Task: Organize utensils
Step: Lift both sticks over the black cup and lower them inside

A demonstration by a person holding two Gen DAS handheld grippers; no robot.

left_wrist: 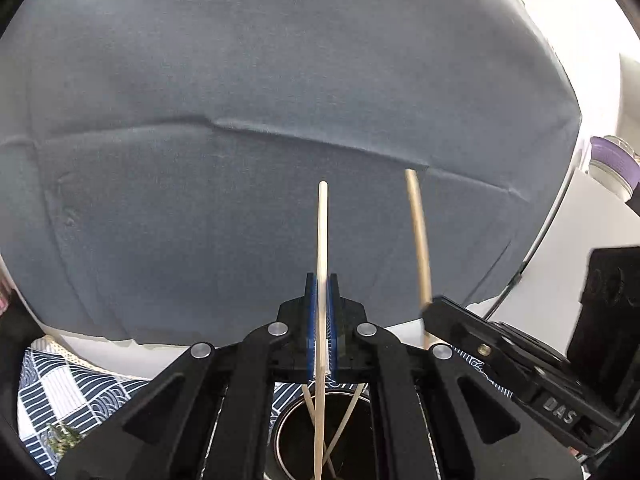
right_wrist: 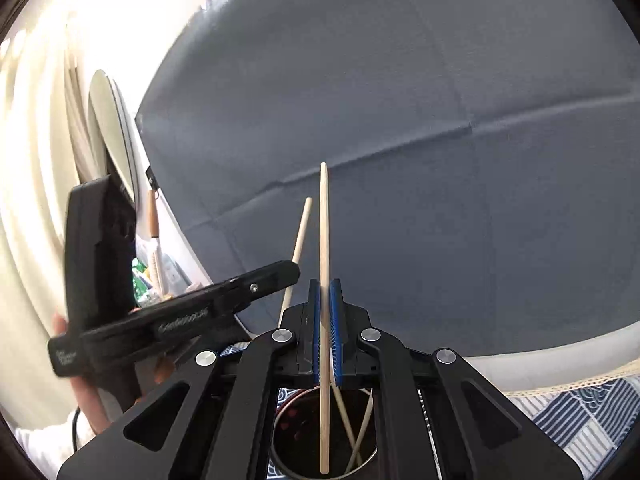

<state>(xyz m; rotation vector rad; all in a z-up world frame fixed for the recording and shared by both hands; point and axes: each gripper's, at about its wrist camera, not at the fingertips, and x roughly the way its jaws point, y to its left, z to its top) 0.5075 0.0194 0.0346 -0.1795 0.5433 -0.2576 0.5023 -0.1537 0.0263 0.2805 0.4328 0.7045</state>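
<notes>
My left gripper (left_wrist: 321, 280) is shut on a pale wooden chopstick (left_wrist: 322, 232) that stands upright, its lower end inside a dark round cup (left_wrist: 288, 432) below the jaws. My right gripper (right_wrist: 325, 286) is shut on another chopstick (right_wrist: 324, 220), also upright, its lower end in the same cup (right_wrist: 296, 428). Each gripper shows in the other's view: the right gripper (left_wrist: 430, 306) with its chopstick (left_wrist: 418, 232), and the left gripper (right_wrist: 294, 270) with its chopstick (right_wrist: 300, 232). Other chopsticks (right_wrist: 352, 436) lean inside the cup.
A blue-grey fabric backdrop (left_wrist: 240, 120) fills the far side. A blue-and-white patterned cloth (left_wrist: 60, 388) covers the table. A purple and white container (left_wrist: 610, 164) stands at the right. A white plate (right_wrist: 112, 128) and a wooden-handled brush (right_wrist: 154, 240) are at the left.
</notes>
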